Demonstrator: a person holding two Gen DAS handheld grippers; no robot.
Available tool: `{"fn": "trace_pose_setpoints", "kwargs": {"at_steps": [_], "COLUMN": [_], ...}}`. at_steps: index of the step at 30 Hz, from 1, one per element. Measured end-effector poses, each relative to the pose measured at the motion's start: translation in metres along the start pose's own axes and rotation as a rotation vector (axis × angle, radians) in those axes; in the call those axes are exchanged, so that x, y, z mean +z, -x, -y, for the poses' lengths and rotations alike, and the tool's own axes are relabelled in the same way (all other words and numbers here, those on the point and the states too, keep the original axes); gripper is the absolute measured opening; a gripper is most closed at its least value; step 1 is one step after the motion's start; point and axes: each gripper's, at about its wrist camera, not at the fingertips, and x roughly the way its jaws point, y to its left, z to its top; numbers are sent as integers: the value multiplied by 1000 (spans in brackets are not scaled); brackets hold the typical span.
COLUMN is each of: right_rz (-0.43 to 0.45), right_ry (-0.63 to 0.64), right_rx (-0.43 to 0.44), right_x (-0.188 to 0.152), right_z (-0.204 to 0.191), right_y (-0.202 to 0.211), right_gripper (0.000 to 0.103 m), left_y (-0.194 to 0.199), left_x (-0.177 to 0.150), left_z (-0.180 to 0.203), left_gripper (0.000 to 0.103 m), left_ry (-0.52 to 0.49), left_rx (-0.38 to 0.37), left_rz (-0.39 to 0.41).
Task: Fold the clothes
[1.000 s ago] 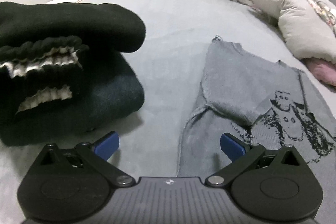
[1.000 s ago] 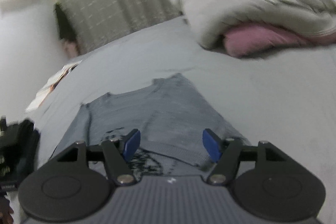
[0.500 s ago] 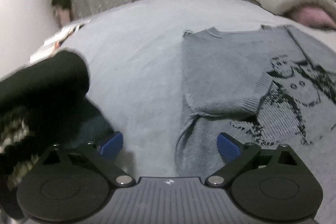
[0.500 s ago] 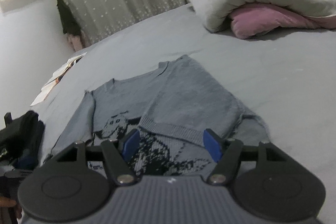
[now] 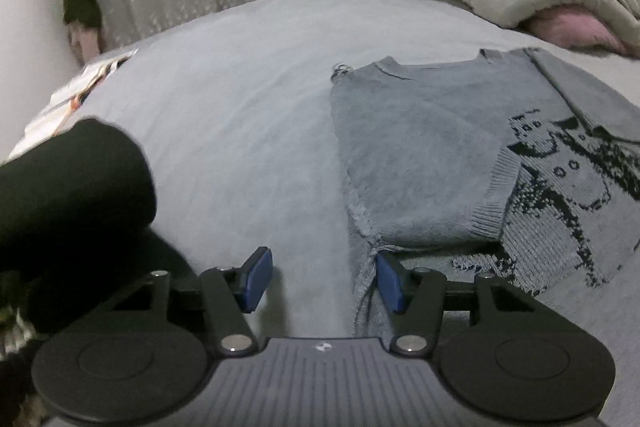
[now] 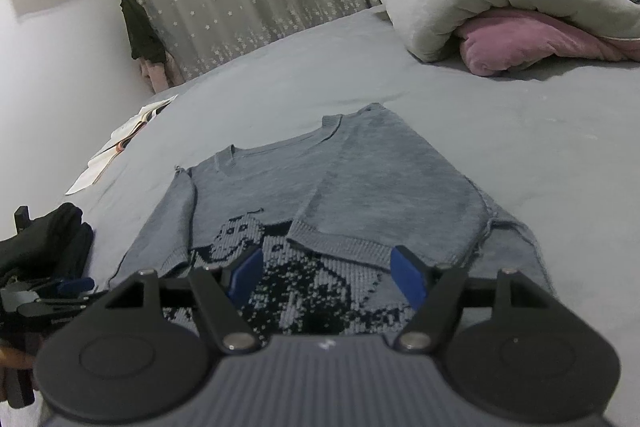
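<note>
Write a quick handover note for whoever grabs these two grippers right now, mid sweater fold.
Left gripper: open, holding nothing, low at the sweater's left edge.
Right gripper: open, holding nothing, over the sweater's lower front.
Grey sweater lies flat on the bed, face up with the dark knitted figure showing.
Done: both sleeves are folded in across the chest.
Left: fold the body up and move it to the dark folded clothes at the left.
</note>
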Motion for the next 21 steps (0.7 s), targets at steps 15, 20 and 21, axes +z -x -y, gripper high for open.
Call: {"fn": "trace_pose_setpoints", "kwargs": {"at_steps": [15,20,21], "right_rz": [8,10,10], "right_ry": [27,27,27], "right_rx": [13,13,12], "right_x": [-1,0,0], "right_z": [-10,-8,-8], "right_y": [-2,-1,-1], "right_gripper": [69,69,69], "left_y": [5,6,6], "left_x": [-7,-11,-11], "left_z": [-17,-35,-36], "left_gripper": [7,7,7], "left_ry": [136,237,245], "left_rx": [-111,-127,-120], "left_rz": [-1,6,6]}}
